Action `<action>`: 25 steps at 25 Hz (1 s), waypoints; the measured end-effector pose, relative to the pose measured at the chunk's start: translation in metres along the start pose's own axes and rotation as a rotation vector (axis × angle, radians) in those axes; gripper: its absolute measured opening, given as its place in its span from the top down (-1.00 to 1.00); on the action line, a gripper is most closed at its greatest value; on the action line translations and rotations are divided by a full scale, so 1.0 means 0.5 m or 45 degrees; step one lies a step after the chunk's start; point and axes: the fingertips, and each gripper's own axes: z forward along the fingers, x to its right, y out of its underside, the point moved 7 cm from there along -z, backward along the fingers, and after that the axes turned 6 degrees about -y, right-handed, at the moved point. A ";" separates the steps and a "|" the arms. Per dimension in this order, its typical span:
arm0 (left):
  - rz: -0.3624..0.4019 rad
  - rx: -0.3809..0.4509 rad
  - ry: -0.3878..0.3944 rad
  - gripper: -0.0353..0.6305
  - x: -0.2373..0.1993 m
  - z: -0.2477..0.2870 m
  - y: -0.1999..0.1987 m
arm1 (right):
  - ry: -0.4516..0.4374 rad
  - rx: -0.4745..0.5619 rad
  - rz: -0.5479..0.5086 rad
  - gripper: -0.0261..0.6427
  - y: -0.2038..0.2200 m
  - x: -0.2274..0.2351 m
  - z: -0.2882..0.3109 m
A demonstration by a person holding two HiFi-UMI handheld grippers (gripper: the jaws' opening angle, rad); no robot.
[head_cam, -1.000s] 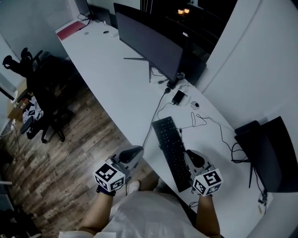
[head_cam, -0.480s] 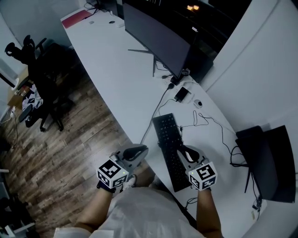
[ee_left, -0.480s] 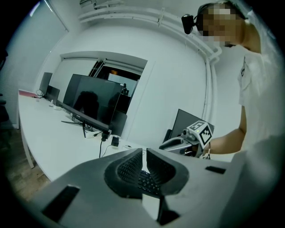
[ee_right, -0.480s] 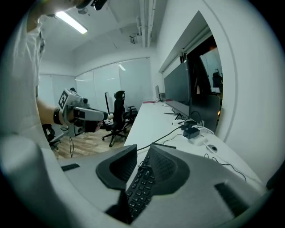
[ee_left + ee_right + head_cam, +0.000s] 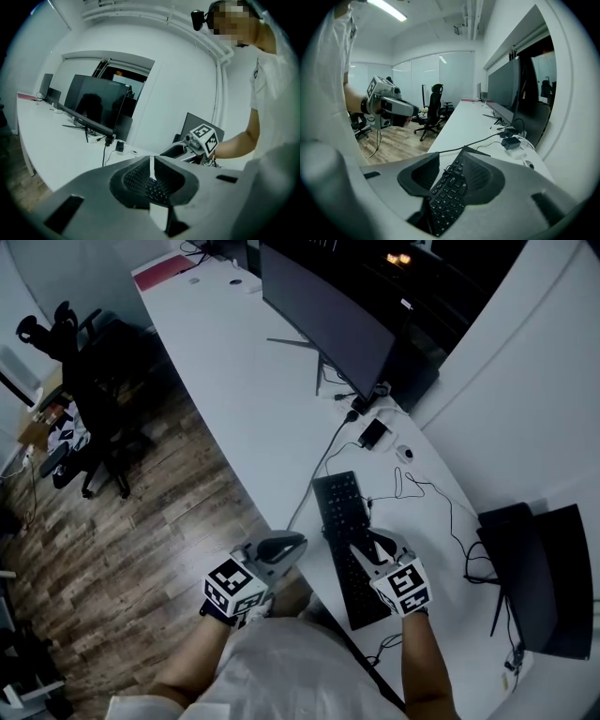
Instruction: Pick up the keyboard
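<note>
Right now your right gripper's (image 5: 457,171) jaws, which have just been opening, stand half apart above the keyboard (image 5: 447,197), its keys showing between them, ungripped. Its long axis runs along your jaws toward the monitor (image 5: 328,320). Your left gripper (image 5: 151,176), jaws closed and empty, is farther from it, off the tabletop (image 5: 253,399) edge.

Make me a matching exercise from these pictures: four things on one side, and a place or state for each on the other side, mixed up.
Things:
1. keyboard
2. left gripper
3. right gripper
4. office chair

Places or states:
A. jaws shut, empty
B. on the wooden floor
C. lying flat on the white desk
D. jaws apart, above the keyboard

Pairs: 1-C, 2-A, 3-D, 4-B.

The right gripper's jaws have just been opening; the keyboard shows between them, not gripped.
</note>
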 end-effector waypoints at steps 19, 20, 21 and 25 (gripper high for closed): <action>-0.010 -0.027 0.014 0.81 0.000 0.001 0.009 | -0.109 -0.174 -0.143 -0.03 0.009 0.012 0.046; -0.008 -0.029 0.014 0.81 0.000 0.003 0.010 | -0.110 -0.176 -0.143 -0.03 0.010 0.013 0.047; -0.006 -0.031 0.015 0.81 0.000 0.004 0.011 | -0.112 -0.176 -0.143 -0.03 0.012 0.014 0.048; -0.003 -0.033 0.035 0.80 0.004 0.008 0.009 | -0.123 -0.182 -0.146 -0.03 0.014 0.013 0.051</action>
